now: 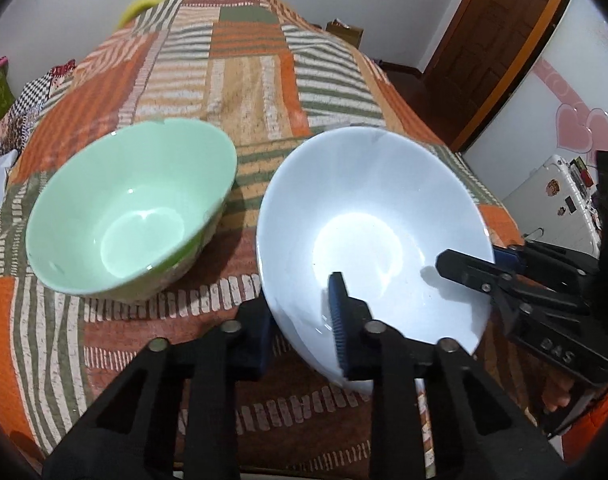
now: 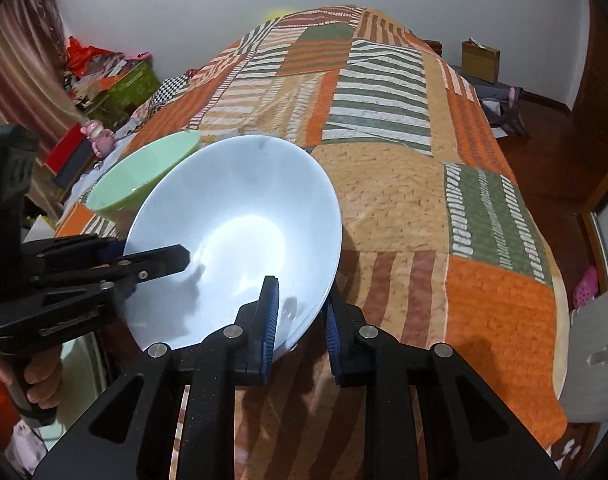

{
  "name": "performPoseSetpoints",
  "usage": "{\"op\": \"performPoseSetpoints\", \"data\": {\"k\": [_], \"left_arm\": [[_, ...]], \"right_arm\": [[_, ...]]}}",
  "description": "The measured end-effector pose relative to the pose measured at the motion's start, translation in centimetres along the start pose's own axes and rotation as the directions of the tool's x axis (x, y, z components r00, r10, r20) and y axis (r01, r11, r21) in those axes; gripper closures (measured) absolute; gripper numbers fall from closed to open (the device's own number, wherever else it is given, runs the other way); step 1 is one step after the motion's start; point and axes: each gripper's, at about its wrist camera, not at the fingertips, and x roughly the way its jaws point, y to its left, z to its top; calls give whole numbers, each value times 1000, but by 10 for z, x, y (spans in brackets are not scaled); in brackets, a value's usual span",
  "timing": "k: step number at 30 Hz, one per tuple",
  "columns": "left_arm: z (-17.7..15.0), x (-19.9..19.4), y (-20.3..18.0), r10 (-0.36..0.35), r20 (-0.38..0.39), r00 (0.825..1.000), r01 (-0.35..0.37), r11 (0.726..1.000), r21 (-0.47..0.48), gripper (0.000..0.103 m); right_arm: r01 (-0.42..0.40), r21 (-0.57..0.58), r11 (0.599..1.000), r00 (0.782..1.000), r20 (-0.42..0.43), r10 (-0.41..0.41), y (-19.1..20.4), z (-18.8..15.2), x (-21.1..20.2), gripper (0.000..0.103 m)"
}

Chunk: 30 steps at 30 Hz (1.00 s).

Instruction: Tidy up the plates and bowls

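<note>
A large white bowl (image 1: 367,216) is held tilted above a patchwork bedspread (image 1: 248,80). My left gripper (image 1: 304,328) is shut on its near rim, one blue pad inside the bowl and one outside. My right gripper (image 2: 300,320) is shut on the rim at another spot; it shows in the left wrist view (image 1: 475,268) at the bowl's right side. The bowl fills the left centre of the right wrist view (image 2: 240,216), where the left gripper (image 2: 156,258) also shows. A mint green bowl (image 1: 132,208) sits upright on the bedspread to the left, seen also in the right wrist view (image 2: 140,180).
The bedspread (image 2: 403,184) covers a bed that runs away from me. A wooden door (image 1: 495,40) and a white appliance (image 1: 555,196) stand at the right. Clutter and a green box (image 2: 120,84) lie beside the bed's left. A brown bag (image 2: 479,60) stands by the far wall.
</note>
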Motion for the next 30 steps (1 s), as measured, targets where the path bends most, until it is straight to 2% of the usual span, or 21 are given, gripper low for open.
{"op": "performPoseSetpoints", "data": {"k": [2,12,30], "left_arm": [[-1,1,0,8,2,1000,-8,1000,0,87],[-11,-17,-4,9,32,999,-9,1000,11,87],[-47,-116,-3,20,167,986,-21,1000,7,86]], "right_arm": [[-3,18,1000,1000,0,3,-1,1,1,83],[11,21,1000,1000,20,-11,11,-2,-12,83],[-2,-18,1000,994,112,4,62,-15,-62,83]]}}
